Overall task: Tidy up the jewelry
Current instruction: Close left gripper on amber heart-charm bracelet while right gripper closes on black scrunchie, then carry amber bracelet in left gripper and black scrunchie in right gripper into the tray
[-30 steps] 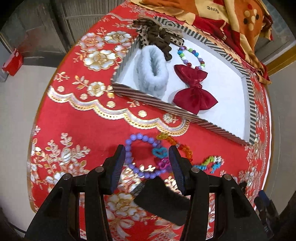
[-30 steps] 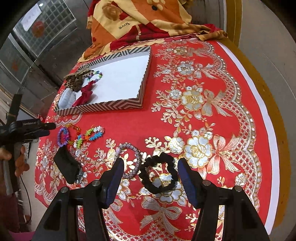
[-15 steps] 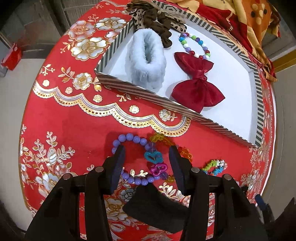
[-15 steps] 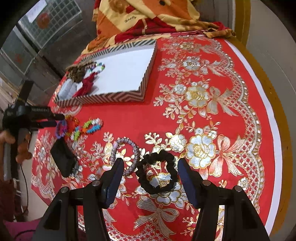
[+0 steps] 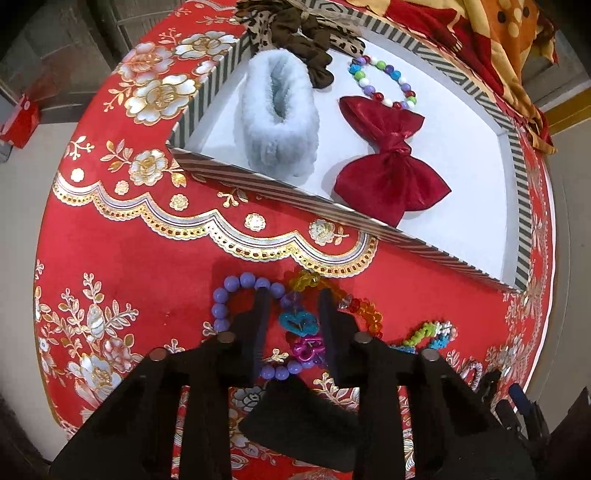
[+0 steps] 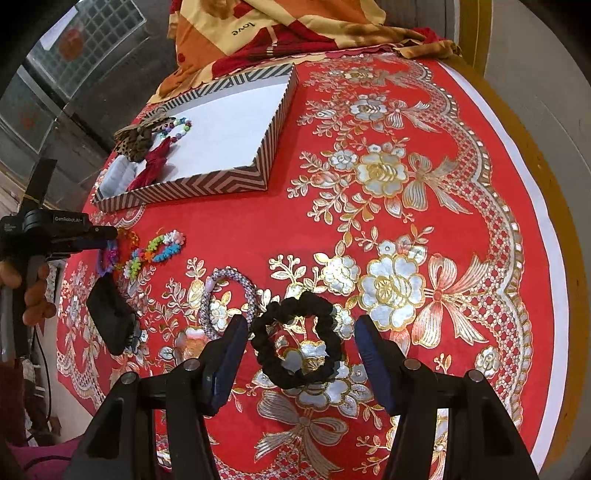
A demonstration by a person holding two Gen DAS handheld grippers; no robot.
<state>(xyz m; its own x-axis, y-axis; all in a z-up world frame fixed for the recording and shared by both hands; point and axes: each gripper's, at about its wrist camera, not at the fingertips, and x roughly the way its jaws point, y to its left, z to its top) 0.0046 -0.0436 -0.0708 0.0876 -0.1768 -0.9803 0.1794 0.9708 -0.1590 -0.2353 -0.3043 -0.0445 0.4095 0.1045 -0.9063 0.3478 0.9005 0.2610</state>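
My left gripper is open, low over the red cloth, its fingers straddling the charm side of a purple bead bracelet with blue and pink heart charms. An orange-yellow crystal bracelet lies just right of it, and a green-blue one farther right. The striped tray holds a blue fuzzy scrunchie, a red bow, a multicolour bead bracelet and a leopard bow. My right gripper is open around a black scrunchie.
A black pouch lies under my left gripper. A silver-lilac woven bracelet lies left of the black scrunchie. An orange patterned blanket is bunched behind the tray. The round table's edge curves at right.
My left gripper has moved forward and down, and its fingers now straddle the purple bracelet's charms. My right gripper has edged closer over the black scrunchie.
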